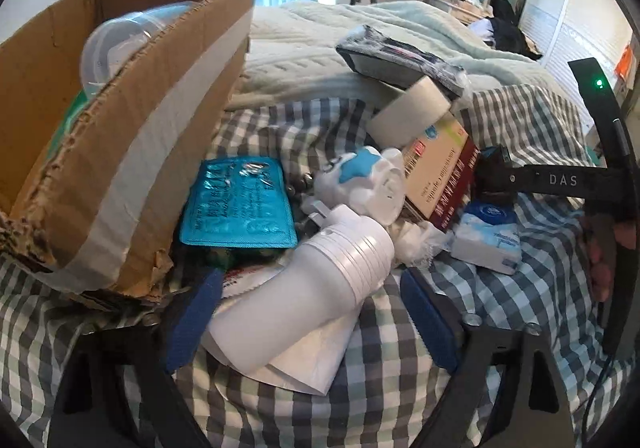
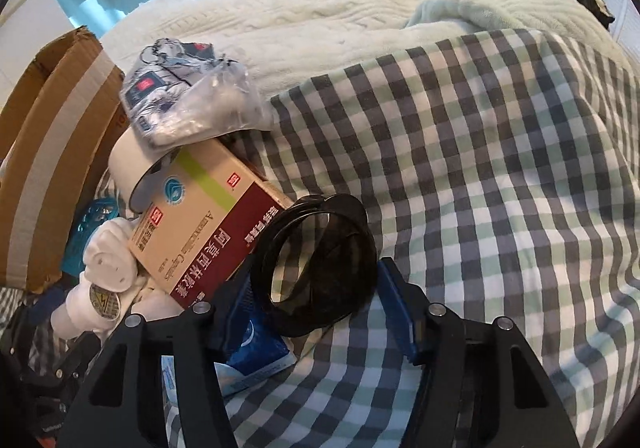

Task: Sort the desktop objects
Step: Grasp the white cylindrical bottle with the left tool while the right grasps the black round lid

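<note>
My left gripper (image 1: pixel 312 314) is open, its blue pads on either side of a white plastic bottle (image 1: pixel 316 280) that lies on paper on the checked sheet; the right pad stands clear of it. My right gripper (image 2: pixel 318 302) has its blue pads against both sides of a black ring-shaped roll (image 2: pixel 320 268), next to a cream and maroon medicine box (image 2: pixel 200 232). A blue blister pack (image 1: pixel 236 204), a white and blue toy figure (image 1: pixel 360 176), a white tape roll (image 1: pixel 408 112) and a tissue pack (image 1: pixel 488 236) lie in the pile.
A taped cardboard box (image 1: pixel 120 128) with a clear plastic cup (image 1: pixel 120 40) in it stands at the left. A plastic-wrapped dark packet (image 2: pixel 180 88) tops the pile. The checked sheet (image 2: pixel 480 168) spreads to the right, with a pale green blanket (image 2: pixel 320 8) behind.
</note>
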Available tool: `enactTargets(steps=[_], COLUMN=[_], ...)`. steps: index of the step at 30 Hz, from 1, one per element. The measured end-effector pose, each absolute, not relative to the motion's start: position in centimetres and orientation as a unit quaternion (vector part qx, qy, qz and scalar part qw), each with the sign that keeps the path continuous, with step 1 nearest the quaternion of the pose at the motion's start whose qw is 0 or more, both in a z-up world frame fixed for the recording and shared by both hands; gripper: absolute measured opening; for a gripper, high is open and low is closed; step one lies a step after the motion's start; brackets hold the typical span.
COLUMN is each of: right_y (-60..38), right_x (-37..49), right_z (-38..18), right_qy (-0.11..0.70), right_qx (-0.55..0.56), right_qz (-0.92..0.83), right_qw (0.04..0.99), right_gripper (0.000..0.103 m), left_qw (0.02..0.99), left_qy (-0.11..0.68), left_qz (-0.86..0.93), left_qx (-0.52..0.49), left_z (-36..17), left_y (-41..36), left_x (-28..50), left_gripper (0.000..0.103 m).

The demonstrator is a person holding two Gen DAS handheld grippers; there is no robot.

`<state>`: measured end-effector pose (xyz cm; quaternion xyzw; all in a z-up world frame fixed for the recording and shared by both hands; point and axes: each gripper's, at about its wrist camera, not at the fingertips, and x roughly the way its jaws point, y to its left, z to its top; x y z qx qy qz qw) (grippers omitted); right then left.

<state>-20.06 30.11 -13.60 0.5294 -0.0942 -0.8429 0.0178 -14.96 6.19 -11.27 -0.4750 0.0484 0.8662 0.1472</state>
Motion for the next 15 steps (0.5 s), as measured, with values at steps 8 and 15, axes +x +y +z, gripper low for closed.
enactTargets(steps=[8, 15], right_y=[29.8, 29.5], right_x=[-17.9, -18.8], right_z=[-12.0, -12.5], right_qy=[-0.107, -0.105], right_qx=[0.505, 0.509], right_qz=[-0.856, -0.854], right_qw=[0.024, 0.024], right_gripper=[0.058, 0.058], left_qw=[0.180, 0.177], left_qy=[0.083, 0.066], left_qz=[0.847, 0.838], left_qx=[-0.493, -0.512], left_z=[-12.1, -13.5], left_y=[7.8, 8.3], left_x=[-14.3, -16.2], left_gripper=[0.044, 0.042])
